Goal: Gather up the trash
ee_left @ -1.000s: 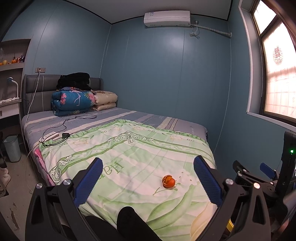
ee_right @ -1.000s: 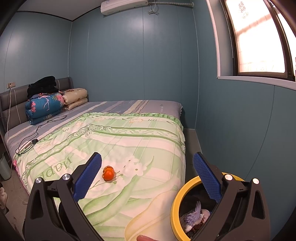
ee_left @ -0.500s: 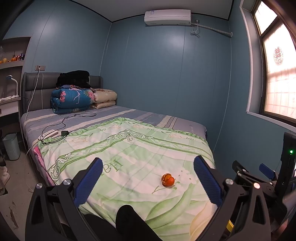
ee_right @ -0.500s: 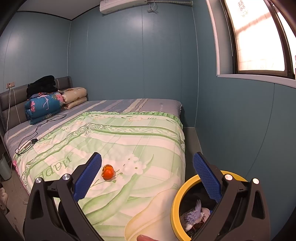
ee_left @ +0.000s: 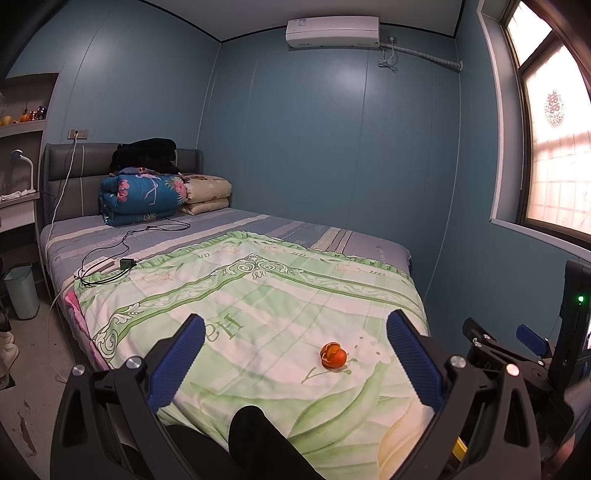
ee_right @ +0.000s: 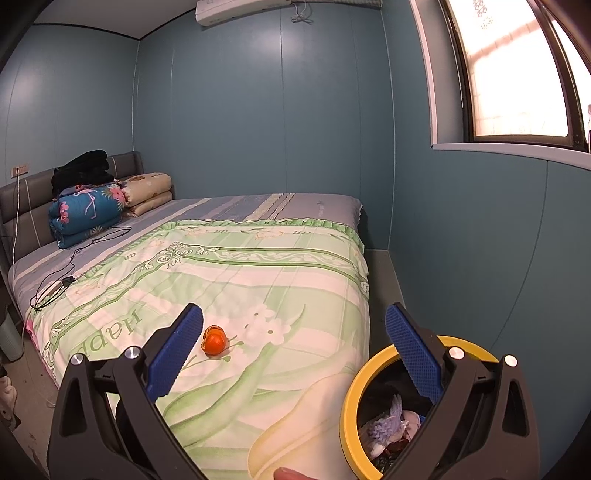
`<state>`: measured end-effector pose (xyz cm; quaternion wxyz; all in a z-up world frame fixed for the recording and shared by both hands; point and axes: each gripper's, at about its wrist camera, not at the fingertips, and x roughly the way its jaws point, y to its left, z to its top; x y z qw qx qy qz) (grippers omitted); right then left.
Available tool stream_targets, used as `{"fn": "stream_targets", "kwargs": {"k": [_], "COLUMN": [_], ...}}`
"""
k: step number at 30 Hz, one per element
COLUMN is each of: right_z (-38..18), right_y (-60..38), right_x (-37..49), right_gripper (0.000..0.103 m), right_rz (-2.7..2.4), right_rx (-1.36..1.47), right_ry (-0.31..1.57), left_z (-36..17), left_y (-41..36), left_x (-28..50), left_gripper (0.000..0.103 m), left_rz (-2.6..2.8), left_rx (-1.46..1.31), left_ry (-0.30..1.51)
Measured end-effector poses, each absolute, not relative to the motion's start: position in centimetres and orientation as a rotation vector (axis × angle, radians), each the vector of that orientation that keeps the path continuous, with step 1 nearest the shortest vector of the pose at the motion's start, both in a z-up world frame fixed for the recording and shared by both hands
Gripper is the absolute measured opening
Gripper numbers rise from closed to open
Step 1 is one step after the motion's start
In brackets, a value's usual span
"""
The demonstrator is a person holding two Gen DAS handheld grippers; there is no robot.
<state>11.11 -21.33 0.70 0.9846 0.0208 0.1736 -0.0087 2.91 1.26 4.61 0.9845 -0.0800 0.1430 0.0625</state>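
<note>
The orange peel (ee_left: 333, 355) is lying on the green flowered quilt (ee_left: 258, 295), near the foot of the bed and just beside the printed white blossom. It is lying in the same spot as a second ago, but it is showing slightly higher and a touch further off in both wrist views, while the walls and air conditioner (ee_left: 332, 26) are sitting a little differently in frame. So the peel itself is not moving; both cameras are easing back or tilting by a small amount.

Taking the peel as the landmark, the left gripper (ee_left: 295, 354) is hanging above the quilt with its jaws wide apart and nothing between them, the peel lying beyond them and towards the right-hand finger. The right gripper (ee_right: 293, 347) is likewise spread wide and empty, with the peel just beyond its left finger. To the right of the peel, off the bed's corner, the yellow-rimmed bin (ee_right: 349, 402) is standing with crumpled scraps already inside.

The peel looks like the one piece left to gather, and neither gripper is yet closing in on it. The slight drift probably means the person is still lining up the approach.
</note>
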Motion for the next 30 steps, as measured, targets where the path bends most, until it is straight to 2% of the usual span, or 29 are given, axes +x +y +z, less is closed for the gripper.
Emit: {"fn": "stream_targets", "kwargs": {"k": [30], "right_z": [0.28], "right_y": [-21.35], "right_x": [11.14], "right_gripper": [0.095], "right_rz": [-0.017], "right_rx": [0.043], "right_ry": [0.356], "left_z": [4.3], "left_y": [1.22], "left_x": [3.1], "left_gripper": [0.095], "left_rz": [0.104], "left_rx": [-0.164], "left_ry": [0.298]}}
